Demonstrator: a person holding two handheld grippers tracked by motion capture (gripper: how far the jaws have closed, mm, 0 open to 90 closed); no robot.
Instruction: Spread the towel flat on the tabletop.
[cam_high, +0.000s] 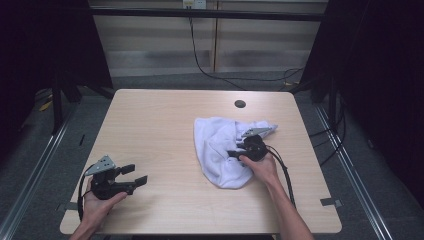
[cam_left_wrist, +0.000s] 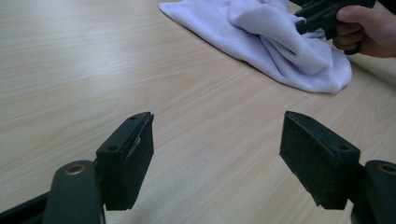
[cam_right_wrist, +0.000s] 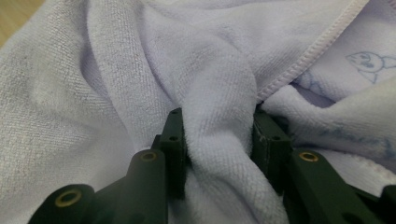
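Note:
A crumpled white towel (cam_high: 220, 150) lies on the right half of the wooden table (cam_high: 160, 125). My right gripper (cam_high: 235, 154) rests on it, and in the right gripper view (cam_right_wrist: 217, 140) a thick fold of the towel (cam_right_wrist: 219, 121) is pinched between both pads. The towel (cam_left_wrist: 275, 42) and the right gripper (cam_left_wrist: 303, 23) in a person's hand also appear far off in the left gripper view. My left gripper (cam_high: 139, 175) is held near the front left corner, jaws wide apart with only bare table between them (cam_left_wrist: 217, 149).
A small round hole (cam_high: 240, 104) sits near the table's far edge. Cables trail from both grippers toward the front edge. Dark frames and floor rails surround the table.

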